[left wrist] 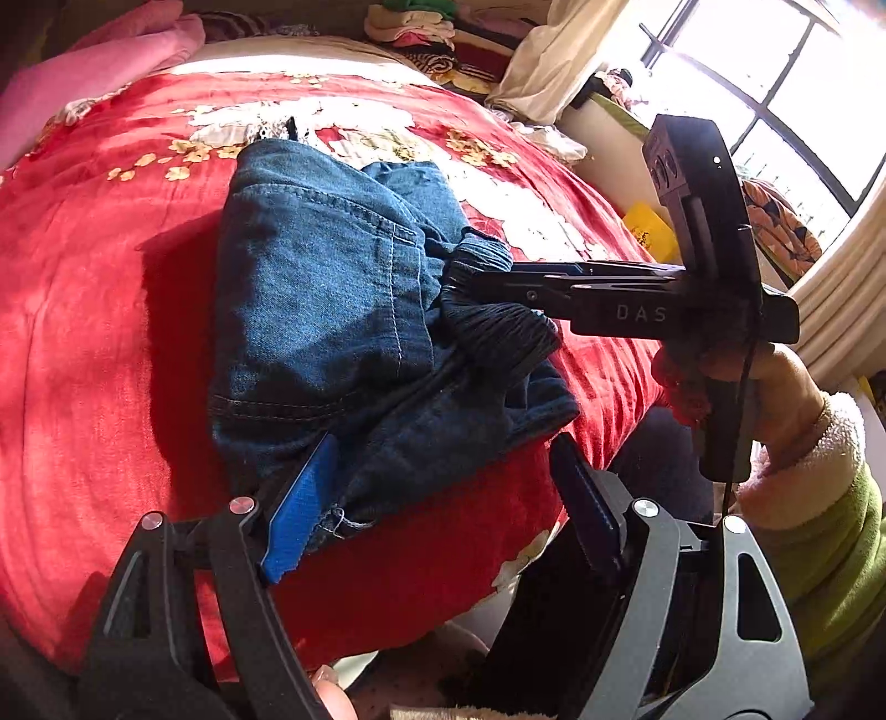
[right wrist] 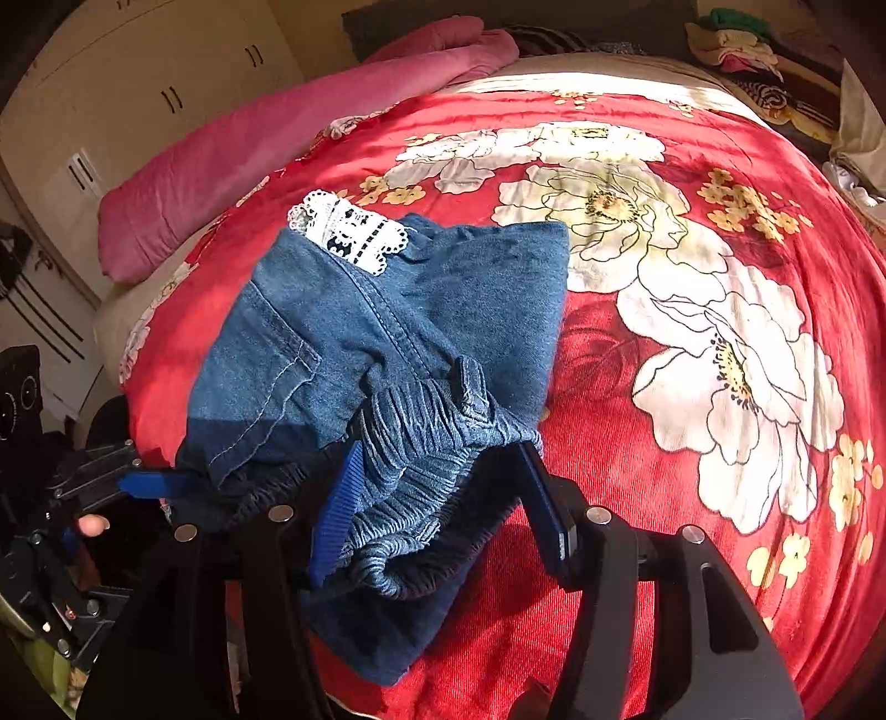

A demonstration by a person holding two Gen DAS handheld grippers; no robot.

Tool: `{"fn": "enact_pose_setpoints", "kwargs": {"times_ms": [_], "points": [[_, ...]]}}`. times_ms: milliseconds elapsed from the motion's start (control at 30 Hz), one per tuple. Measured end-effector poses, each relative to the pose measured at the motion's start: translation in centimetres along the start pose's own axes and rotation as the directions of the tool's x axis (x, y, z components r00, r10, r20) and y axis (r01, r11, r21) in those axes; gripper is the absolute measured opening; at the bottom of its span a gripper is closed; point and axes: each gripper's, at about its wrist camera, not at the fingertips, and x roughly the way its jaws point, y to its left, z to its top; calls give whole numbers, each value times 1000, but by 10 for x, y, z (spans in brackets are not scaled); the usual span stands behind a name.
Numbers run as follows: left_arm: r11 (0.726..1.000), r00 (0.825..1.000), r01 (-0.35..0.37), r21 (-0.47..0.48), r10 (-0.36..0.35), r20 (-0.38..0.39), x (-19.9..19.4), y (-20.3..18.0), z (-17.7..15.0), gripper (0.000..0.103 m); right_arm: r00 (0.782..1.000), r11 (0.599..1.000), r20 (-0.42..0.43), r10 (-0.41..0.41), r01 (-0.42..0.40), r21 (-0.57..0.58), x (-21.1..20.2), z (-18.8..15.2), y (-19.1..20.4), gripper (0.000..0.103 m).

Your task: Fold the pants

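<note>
One bed, under one red blanket (right wrist: 637,387) printed with large white flowers. One pink pillow (right wrist: 277,144) lies along its far left edge. One pair of denim pants (right wrist: 387,332), folded into a thick bundle, sits on the blanket near the front edge of the bed.

Two grippers, one per hand. Left gripper (left wrist: 443,498): wide, one blue pad touching the near hem of the pants, the other pad off to the side over bare blanket. Right gripper (right wrist: 437,498): moderately wide, the gathered elastic waistband (right wrist: 421,459) bunched between its pads; cannot tell whether the pads press on it.

Left wrist view only: the right gripper (left wrist: 476,282) seen from the side, tips at the waistband, a hand (left wrist: 747,387) with cream cuff and green sleeve on its handle; one window (left wrist: 775,72); one pile of clothes (left wrist: 426,27) past the bed.

Right wrist view only: one white lace strip (right wrist: 349,227) at the far edge of the pants; one back pocket (right wrist: 260,365); cream wardrobe doors (right wrist: 138,94); the left gripper (right wrist: 155,484) at the pants' left edge.
</note>
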Motion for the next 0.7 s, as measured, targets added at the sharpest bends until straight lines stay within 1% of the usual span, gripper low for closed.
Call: {"fn": "enact_pose_setpoints", "kwargs": {"times_ms": [67, 100, 133, 200, 300, 367, 400, 433, 467, 500, 533, 567, 633, 700], "points": [[1000, 1000, 3, 6, -3, 3, -5, -2, 0, 71, 1000, 1000, 15, 7, -8, 9, -3, -3, -1, 56], [1000, 1000, 4, 8, -4, 10, -8, -2, 1, 71, 1000, 1000, 21, 12, -13, 22, -6, -4, -2, 62], [1000, 1000, 4, 12, -4, 18, -12, -3, 1, 71, 999, 999, 29, 20, -21, 41, -11, -3, -3, 64], [999, 999, 7, 34, -9, 40, -20, -7, 0, 71, 996, 995, 71, 57, -63, 77, -26, -2, -7, 64], [998, 998, 20, 65, -24, 59, -23, -13, 2, 69, 987, 991, 137, 80, -94, 98, -49, 5, -9, 66], [997, 998, 20, 73, -24, 52, -17, -14, 3, 58, 982, 990, 158, 108, -121, 78, -57, 14, -5, 68], [997, 999, 20, 79, -24, 47, -14, -15, 3, 56, 982, 991, 155, 106, -116, 59, -57, 21, -1, 68], [996, 999, 18, 84, -22, 45, -11, -15, 3, 48, 985, 994, 143, 99, -105, 35, -55, 28, 3, 69], [996, 999, 15, 89, -18, 44, -9, -15, 2, 37, 987, 995, 126, 99, -101, 9, -50, 36, 8, 69], [996, 999, 9, 92, -12, 38, -6, -15, 2, 30, 990, 995, 102, 97, -96, -13, -43, 43, 12, 69], [996, 999, 3, 92, -6, 33, -4, -14, 1, 17, 993, 996, 74, 90, -88, -29, -34, 49, 16, 69], [996, 1000, -1, 92, -2, 30, -3, -14, 1, 11, 996, 996, 44, 82, -80, -42, -23, 55, 20, 69], [995, 1000, 5, 101, -8, 22, -2, -15, -1, 10, 999, 997, -12, 50, -50, -54, 0, 64, 25, 69], [993, 1000, 8, 119, -10, 13, 0, -19, -4, 10, 998, 997, -58, 4, -8, -72, 21, 70, 28, 65]]}}
